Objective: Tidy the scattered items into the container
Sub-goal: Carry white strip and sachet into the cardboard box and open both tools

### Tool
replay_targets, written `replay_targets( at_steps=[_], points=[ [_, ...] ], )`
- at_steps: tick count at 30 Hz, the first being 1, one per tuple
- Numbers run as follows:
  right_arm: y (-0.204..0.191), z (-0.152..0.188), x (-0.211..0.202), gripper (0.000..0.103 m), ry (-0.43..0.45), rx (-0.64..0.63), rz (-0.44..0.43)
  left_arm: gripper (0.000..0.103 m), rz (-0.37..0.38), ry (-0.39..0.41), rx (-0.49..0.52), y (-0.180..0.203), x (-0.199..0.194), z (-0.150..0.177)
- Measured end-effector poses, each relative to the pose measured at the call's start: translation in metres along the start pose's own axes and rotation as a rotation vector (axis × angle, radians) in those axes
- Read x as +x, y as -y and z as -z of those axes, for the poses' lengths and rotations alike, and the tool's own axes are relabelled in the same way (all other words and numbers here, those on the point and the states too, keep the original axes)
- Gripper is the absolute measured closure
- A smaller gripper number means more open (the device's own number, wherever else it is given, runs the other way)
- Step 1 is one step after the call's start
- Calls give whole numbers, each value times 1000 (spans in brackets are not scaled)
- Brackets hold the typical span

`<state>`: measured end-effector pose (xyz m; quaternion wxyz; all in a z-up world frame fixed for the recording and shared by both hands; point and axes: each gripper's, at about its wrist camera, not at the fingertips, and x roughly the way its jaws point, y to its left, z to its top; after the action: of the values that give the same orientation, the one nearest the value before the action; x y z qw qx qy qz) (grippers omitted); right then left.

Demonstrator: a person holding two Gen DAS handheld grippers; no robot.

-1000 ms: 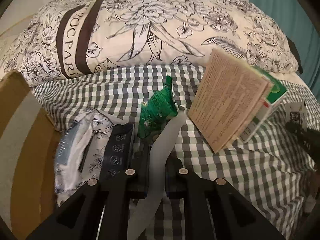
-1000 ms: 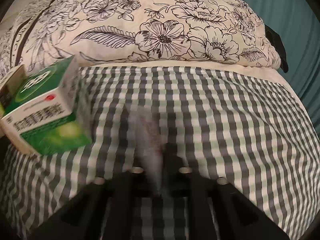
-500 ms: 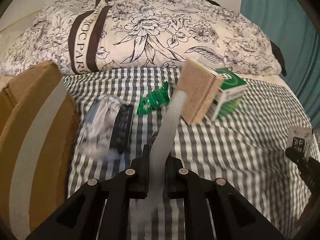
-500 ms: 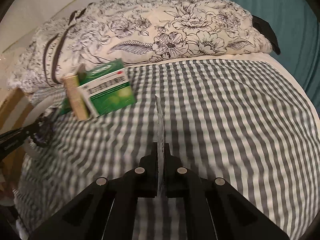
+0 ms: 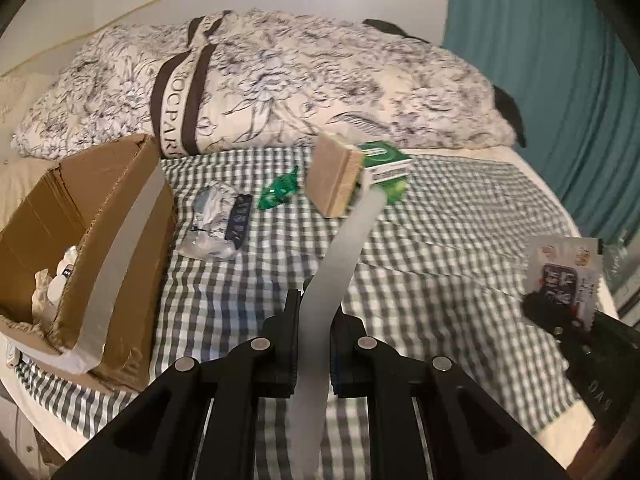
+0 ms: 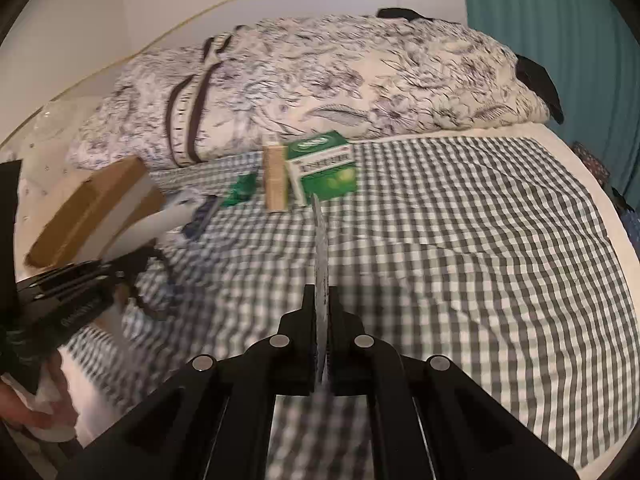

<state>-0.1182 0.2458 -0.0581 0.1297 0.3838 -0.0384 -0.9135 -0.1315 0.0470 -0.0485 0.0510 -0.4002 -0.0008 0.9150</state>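
Observation:
My left gripper (image 5: 314, 312) is shut on a flat pale grey strip (image 5: 348, 248), held above the checked bedspread. My right gripper (image 6: 321, 300) is shut on a thin flat sachet (image 6: 321, 256) seen edge-on; its printed face shows in the left wrist view (image 5: 564, 276). The open cardboard box (image 5: 116, 208) stands at the left, with white items inside. On the bedspread lie a crumpled plastic packet (image 5: 214, 224), a green wrapper (image 5: 280, 192), a tan box (image 5: 334, 178) and a green-and-white box (image 5: 386, 168). The left gripper shows in the right wrist view (image 6: 80, 280).
A floral duvet (image 5: 280, 84) is heaped along the far side of the bed. A teal curtain (image 5: 560, 60) hangs at the right. The bed's right edge (image 6: 592, 184) curves away near the curtain.
Both grippers have pulled back and up from the bedspread with their items. The cardboard box has come fully into the left view, and the boxes look farther away.

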Motion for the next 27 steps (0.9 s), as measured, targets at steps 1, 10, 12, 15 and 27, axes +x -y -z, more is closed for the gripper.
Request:
replay_targets(
  at_steps=[1,10,12,15,27],
  points=[
    [-6,2,-7,100,7,-4,-6,92,3,9,0,0,-7,1],
    [-49,7,-51,100,49,-46,-27,92,30,67,12,-2,-59,6],
    [-58,7,-58,100,59,-56,-27,92,34,74,9,-5,-67,6],
    [-71,6,-67,100,69,-71,-29,92,52,87,7,-10,-78,6],
    [-96,16,-78,100,67,-84,-37,92,93,70,-30,-26,-77,0]
  ],
)
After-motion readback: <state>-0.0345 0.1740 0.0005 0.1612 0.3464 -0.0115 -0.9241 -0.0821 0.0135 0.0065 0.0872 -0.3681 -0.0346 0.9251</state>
